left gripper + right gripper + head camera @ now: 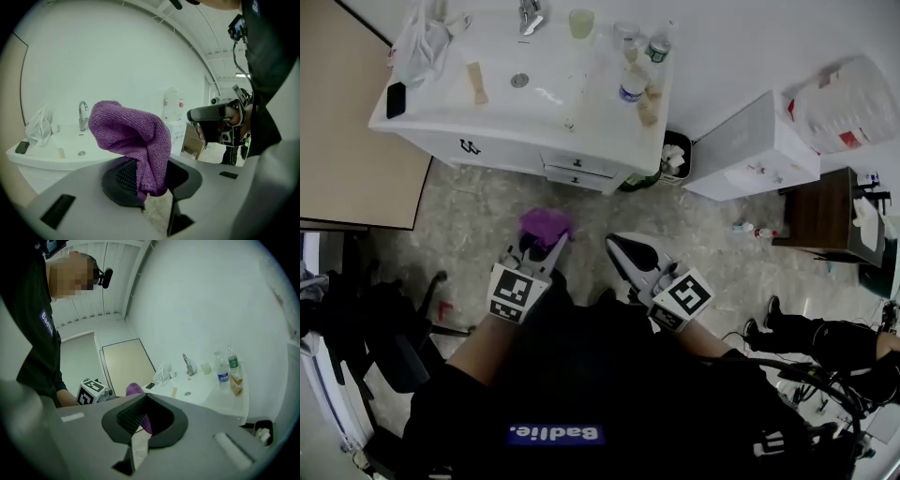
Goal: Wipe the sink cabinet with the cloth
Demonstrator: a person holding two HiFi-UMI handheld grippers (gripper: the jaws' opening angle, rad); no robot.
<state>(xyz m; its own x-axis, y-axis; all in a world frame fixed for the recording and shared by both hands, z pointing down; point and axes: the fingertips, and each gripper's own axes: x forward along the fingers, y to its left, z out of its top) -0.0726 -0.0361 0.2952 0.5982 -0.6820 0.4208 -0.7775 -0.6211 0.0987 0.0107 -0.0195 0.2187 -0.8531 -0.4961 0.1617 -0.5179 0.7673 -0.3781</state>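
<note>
The white sink cabinet [534,155] stands ahead of me, across a stretch of stone floor; its drawers face me. A purple cloth [546,225] is bunched in my left gripper [546,247], which is shut on it and held low, well short of the cabinet. In the left gripper view the cloth [136,136] rises out of the left gripper [149,174] and droops over to the right. My right gripper [617,246] hovers beside it, shut and empty. In the right gripper view the right gripper [144,400] points toward the sink cabinet [220,401], with the cloth [134,390] just behind it.
On the countertop lie a black phone [396,98], a plastic bag [422,42], a cup [581,22] and bottles [633,84]. A small bin [675,155] and a white box [750,145] stand right of the cabinet. A black chair [384,328] is at my left.
</note>
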